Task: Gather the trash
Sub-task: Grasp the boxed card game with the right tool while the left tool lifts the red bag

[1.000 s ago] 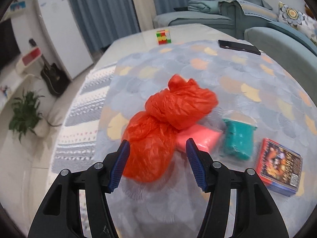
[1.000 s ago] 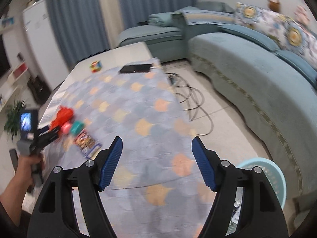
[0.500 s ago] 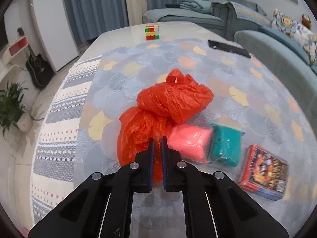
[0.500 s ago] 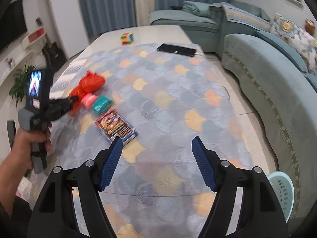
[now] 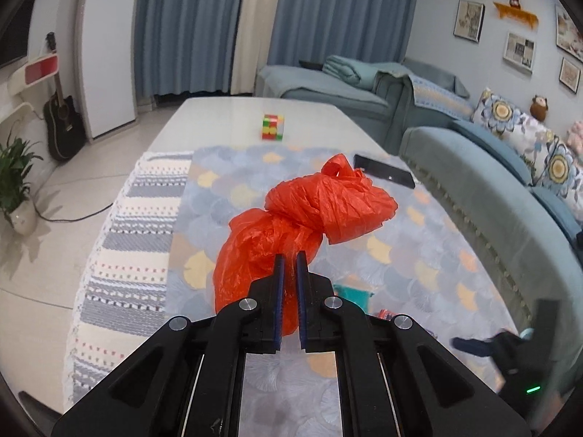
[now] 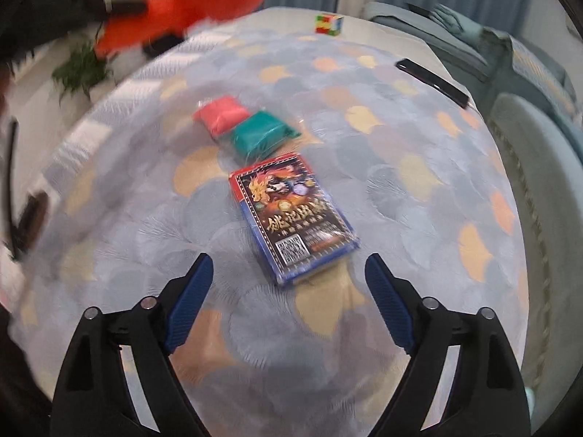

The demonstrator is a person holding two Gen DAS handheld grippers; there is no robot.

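Now our left tongs (image 5: 288, 266) are clamped on the crumpled orange plastic bag (image 5: 309, 215), holding it clear above the desk (image 5: 419, 240) with its patterned cloth. Our right tongs (image 6: 288, 280) have their jaws spreading wider, with nothing between them, and they hang just above the near end of a colourful card box (image 6: 291, 211) lying flat on the cloth. Just beyond the box a teal packet (image 6: 262, 136) and a pink packet (image 6: 220, 113) lie touching each other. Farther back we see a puzzle cube (image 5: 272, 127) and a black phone (image 5: 384, 171), well apart.
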